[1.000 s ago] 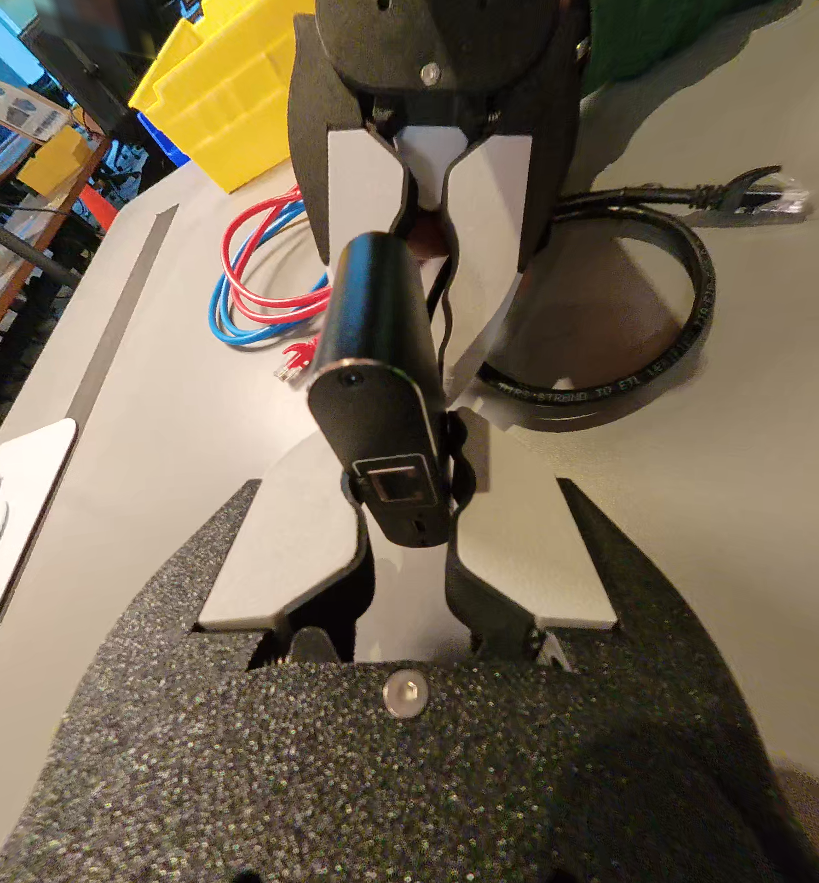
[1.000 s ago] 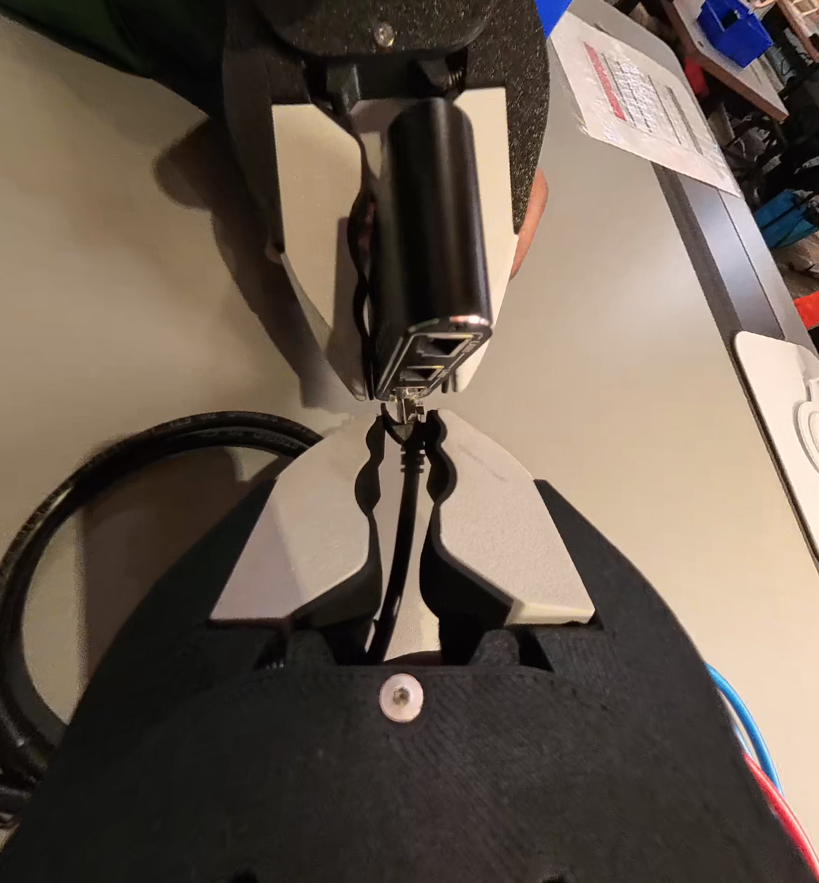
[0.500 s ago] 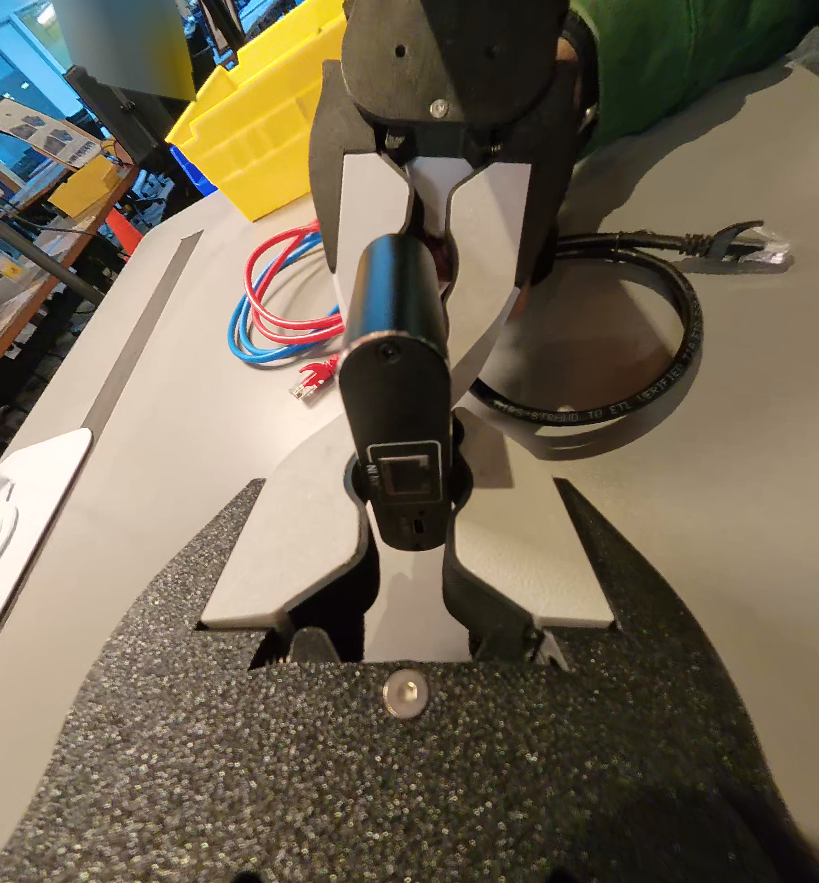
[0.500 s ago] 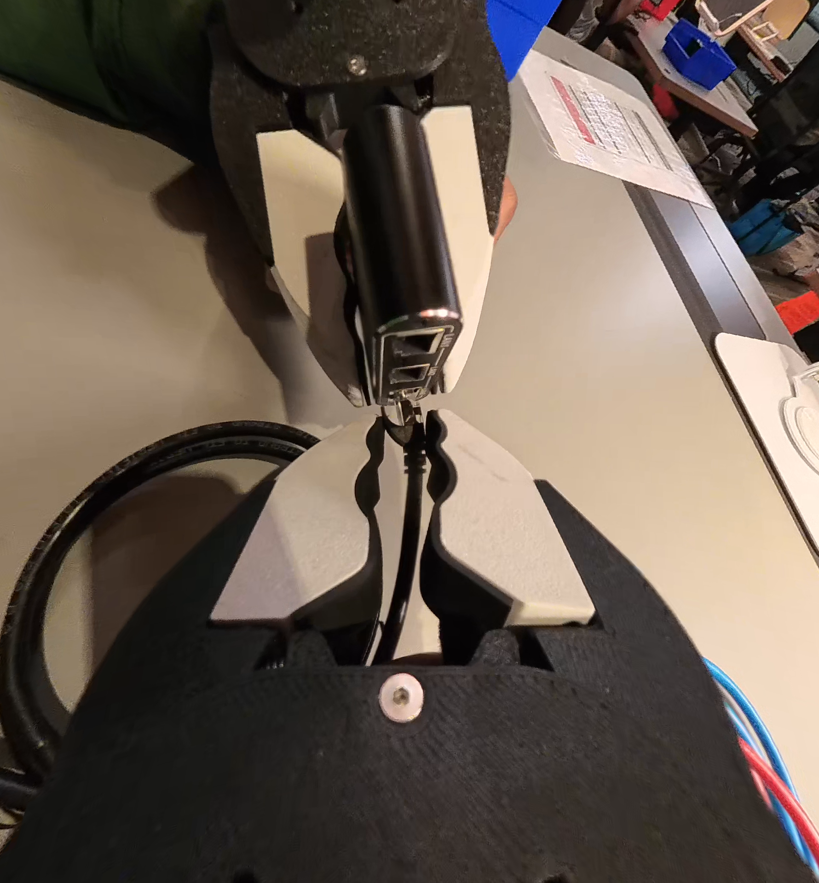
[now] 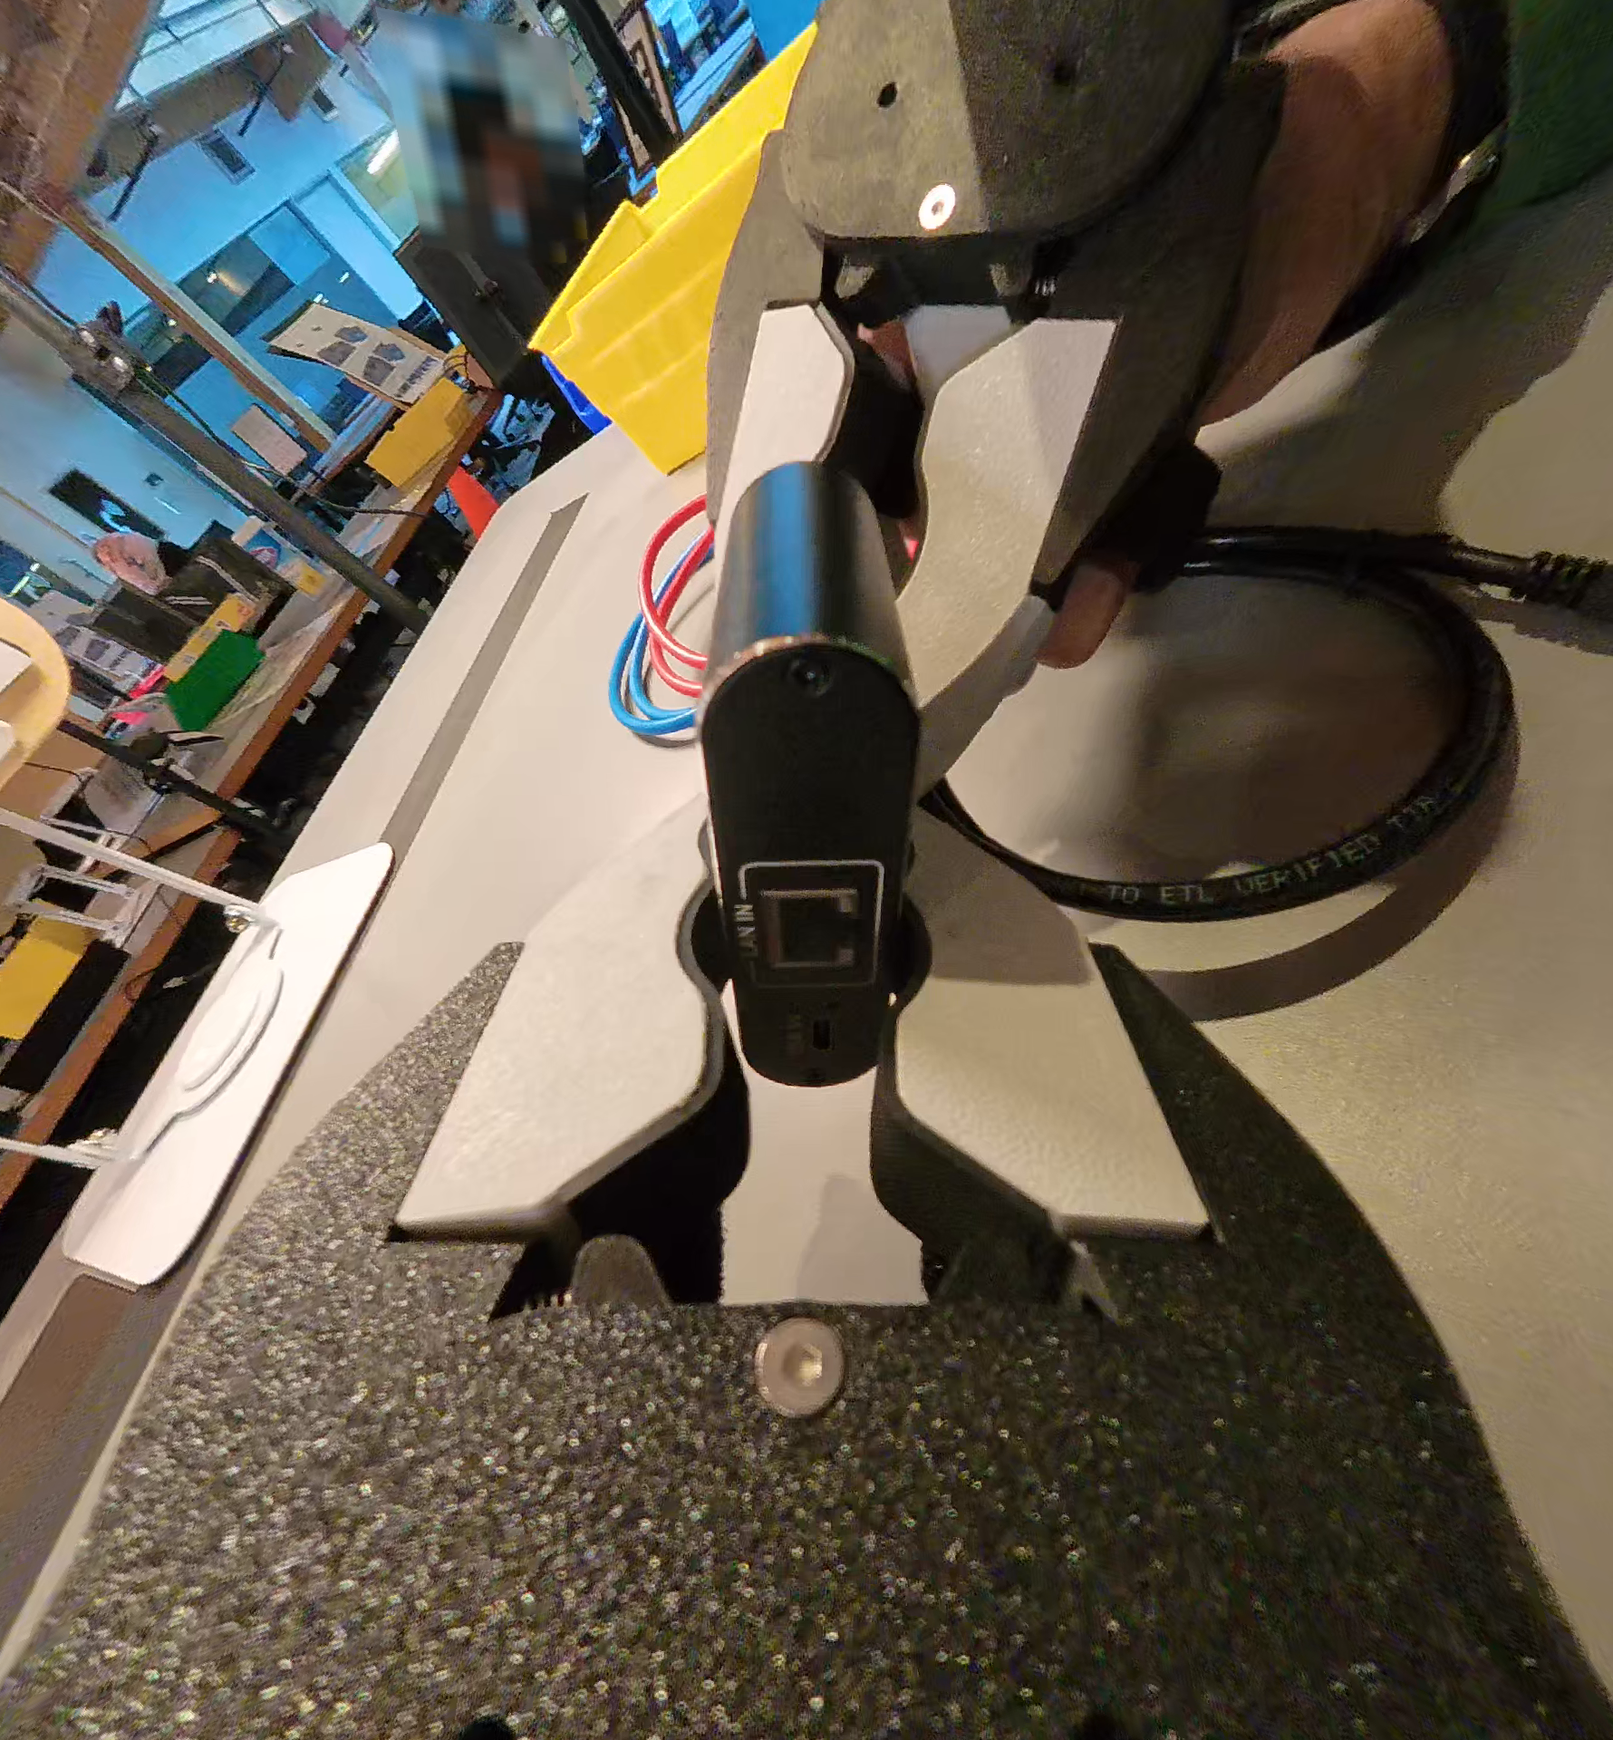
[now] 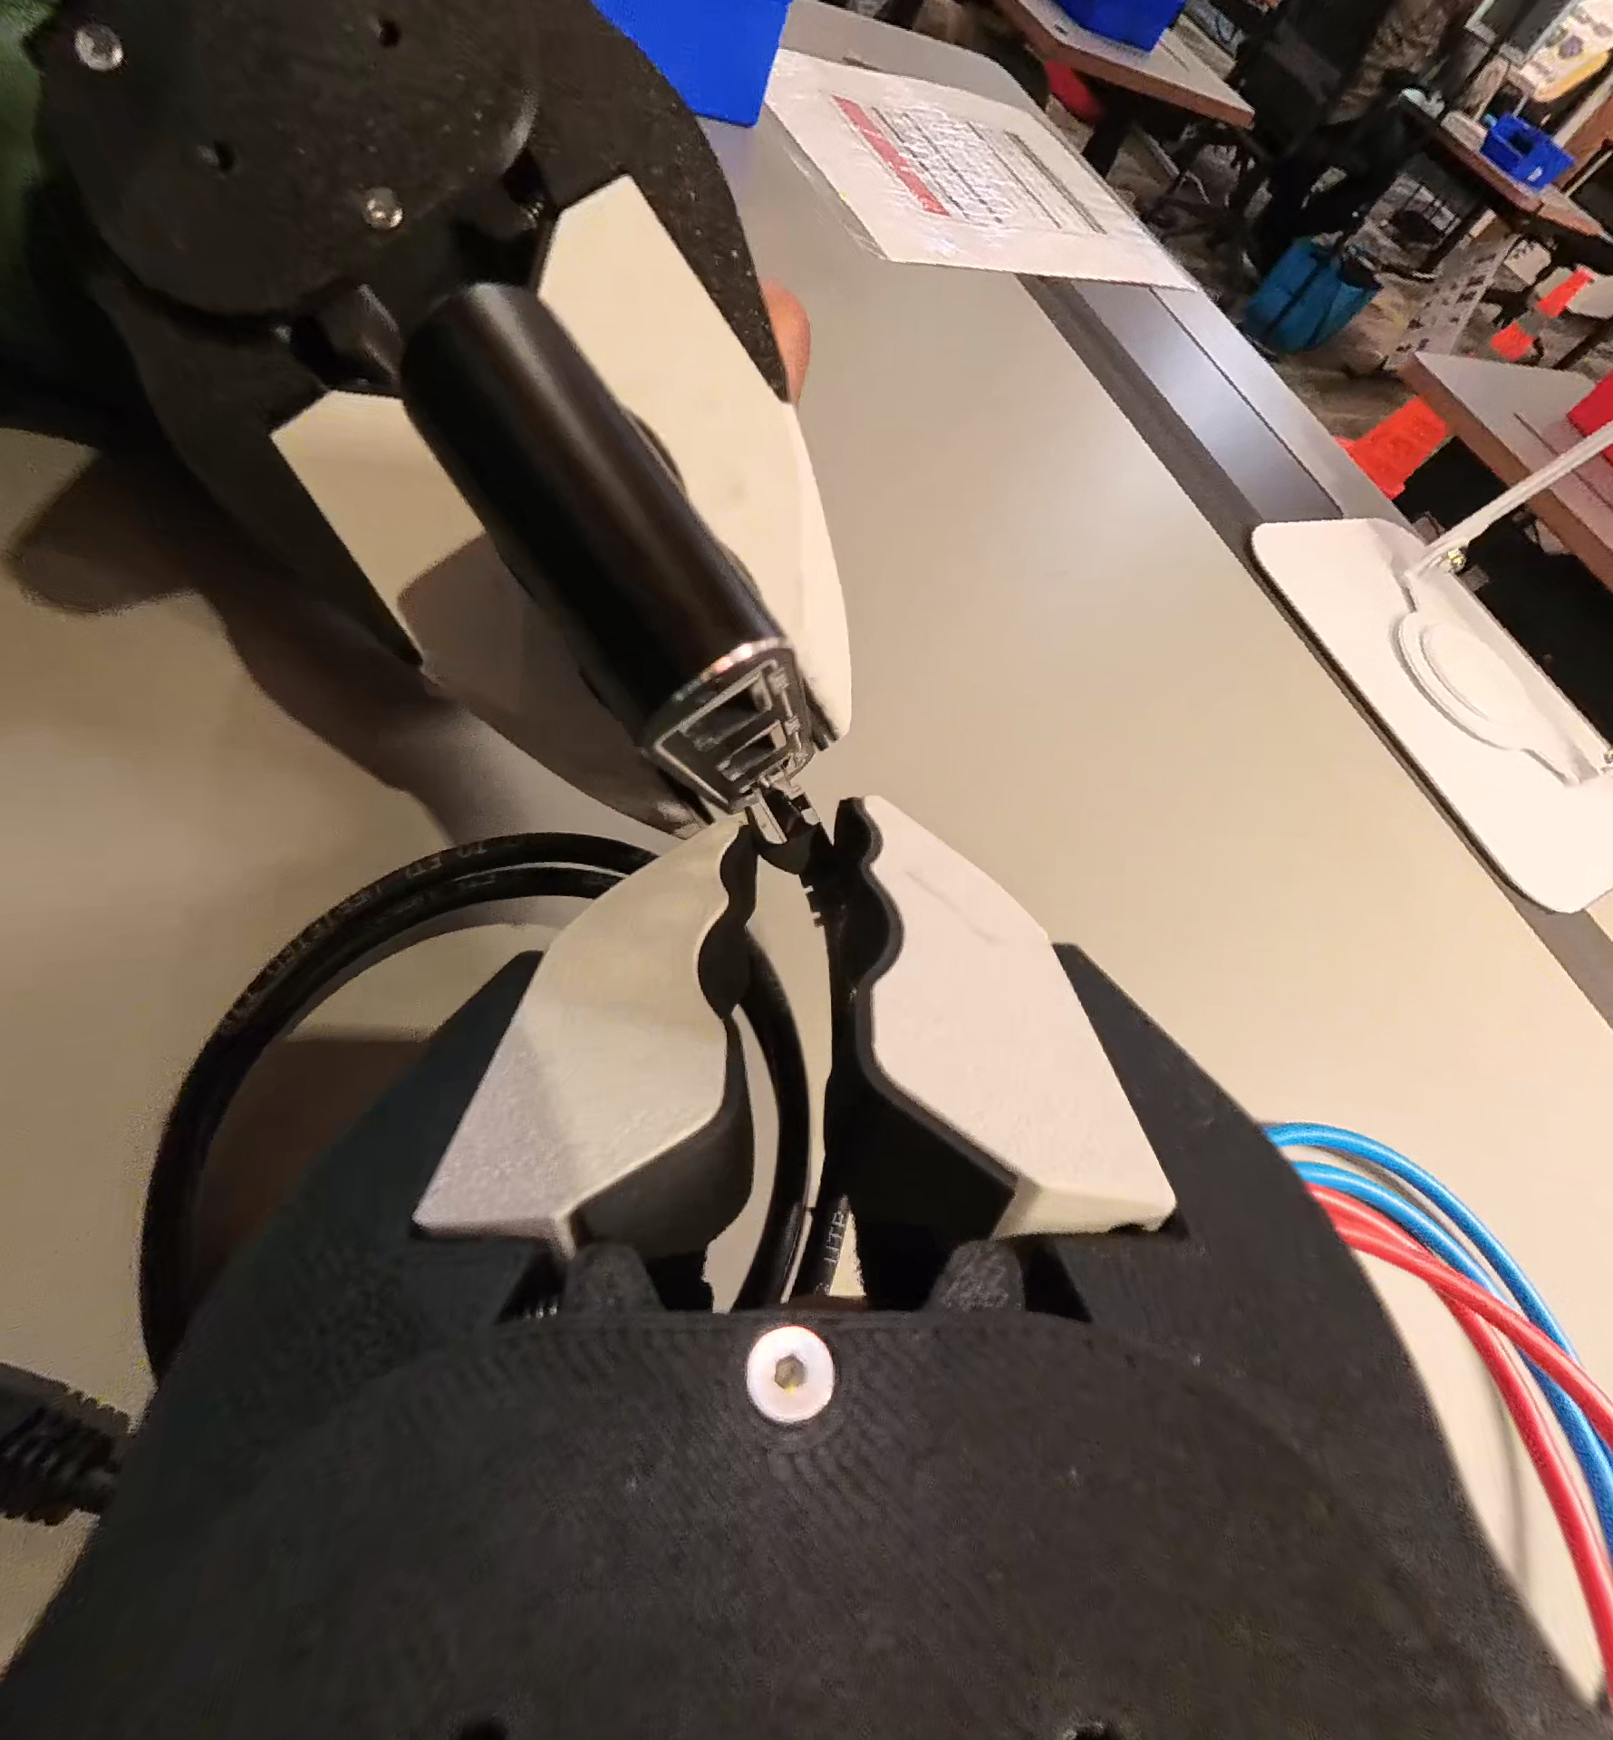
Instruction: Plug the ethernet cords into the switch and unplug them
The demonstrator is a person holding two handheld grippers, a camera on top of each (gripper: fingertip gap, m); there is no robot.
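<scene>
In the left wrist view my left gripper (image 5: 807, 909) is shut on the end of a small black switch (image 5: 807, 753), held above the grey table with one port facing the camera. In the right wrist view my right gripper (image 6: 787, 838) is shut on the plug (image 6: 779, 827) of a black ethernet cord (image 6: 332, 932). The plug tip sits at the lowest port of the switch (image 6: 577, 508), which tilts up to the left. Whether it is fully seated is hidden. The cord loops on the table (image 5: 1255, 885). The right gripper's fingers (image 5: 1000, 490) face me behind the switch.
Coiled red and blue cords (image 5: 657, 640) lie on the table, also at the right wrist view's lower right (image 6: 1490, 1318). Yellow bins (image 5: 671, 282) stand behind them. A white lamp base (image 6: 1462, 716) and a printed sheet (image 6: 972, 179) lie near the table edge. Both grippers' tips are close together, under 4 cm apart.
Both grippers have risen and tilted together with the switch. The switch now leans to the left in the right wrist view. The plug stays at the lowest port.
</scene>
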